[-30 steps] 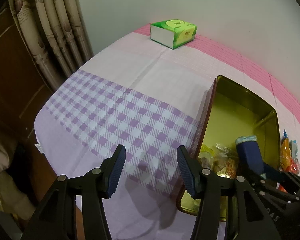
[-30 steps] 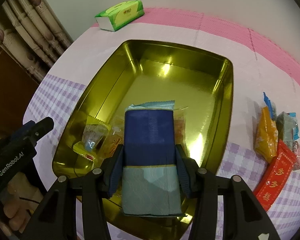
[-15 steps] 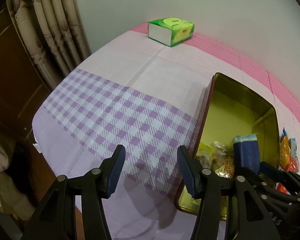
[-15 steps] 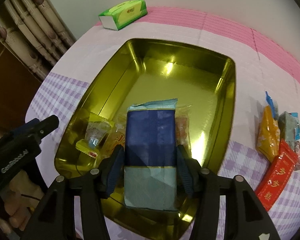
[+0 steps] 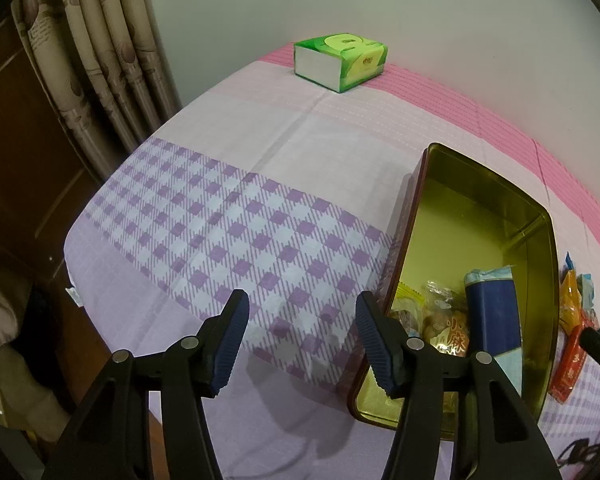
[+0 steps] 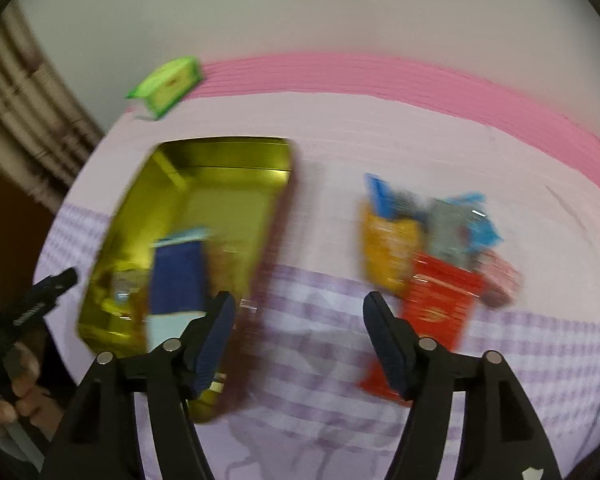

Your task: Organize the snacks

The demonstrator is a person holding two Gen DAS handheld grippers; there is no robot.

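Snacks are split between two places: a blue packet [image 5: 494,320] and a few small wrapped sweets [image 5: 440,316] lie in the near end of the gold tin [image 5: 540,240], and a loose cluster of packets sits on the cloth to the tin's right. My right gripper [image 6: 298,320] hangs with its fingers spread wide and nothing between them, above the checked cloth [image 5: 220,232] between the tin and that cluster; this view is smeared, so fine detail is lost. My left gripper [image 5: 300,328] is likewise spread and empty, over the cloth just left of the tin's near corner. In the cluster I can make out an orange packet [image 6: 388,248], a red flat packet [image 6: 440,300] nearest me, a grey-and-blue one [image 6: 456,224] behind it and something pinkish [image 6: 500,276] at the right, overlapping one another. I judge them all light, thin-walled and crinkly, likely slick film that can slide out of a weak pinch, with contents that could crush under a hard one. The red packet looks flat and stiffer; I would take it across its narrow width near the middle, fingers straddling both long edges, so it does not droop or drag its neighbours along. A green tissue box [image 5: 340,60] stands at the far edge, well apart.
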